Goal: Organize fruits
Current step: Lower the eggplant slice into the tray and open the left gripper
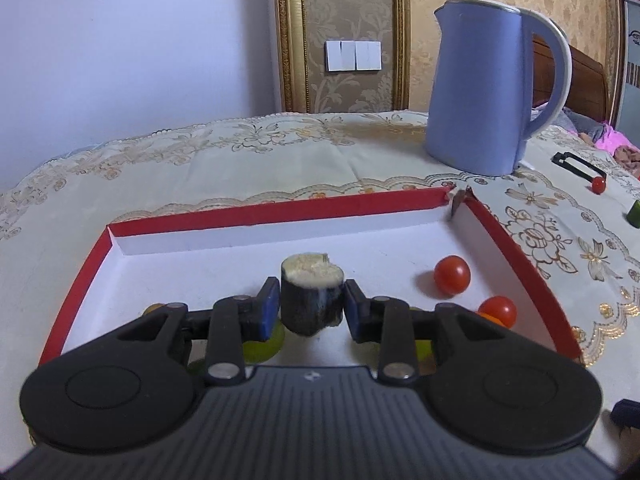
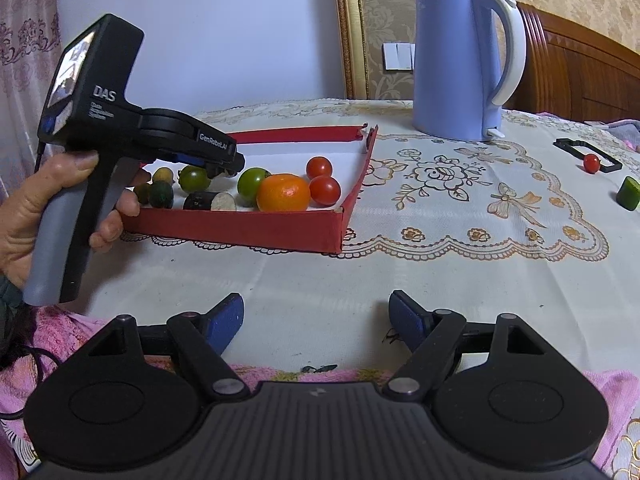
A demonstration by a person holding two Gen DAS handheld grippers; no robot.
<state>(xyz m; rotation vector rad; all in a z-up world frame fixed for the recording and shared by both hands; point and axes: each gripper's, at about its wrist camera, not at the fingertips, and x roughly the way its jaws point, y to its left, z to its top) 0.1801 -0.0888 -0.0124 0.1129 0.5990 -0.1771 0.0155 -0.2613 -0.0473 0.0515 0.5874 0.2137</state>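
Left wrist view: our left gripper (image 1: 311,307) has its blue pads clamped on a short dark-skinned cylinder (image 1: 312,294), its pale fibrous cut top upward, at frame centre over the red-walled, white-floored cardboard tray (image 1: 256,212). Two glossy red cherry tomatoes (image 1: 452,275) sit lower right in the tray.

Right wrist view: our right gripper (image 2: 316,320) has its jaws apart, empty, above the embroidered tablecloth (image 2: 440,208). The tray, centre left, holds a smooth orange (image 2: 283,193); a blue plastic kettle (image 2: 456,64) stands upper right.
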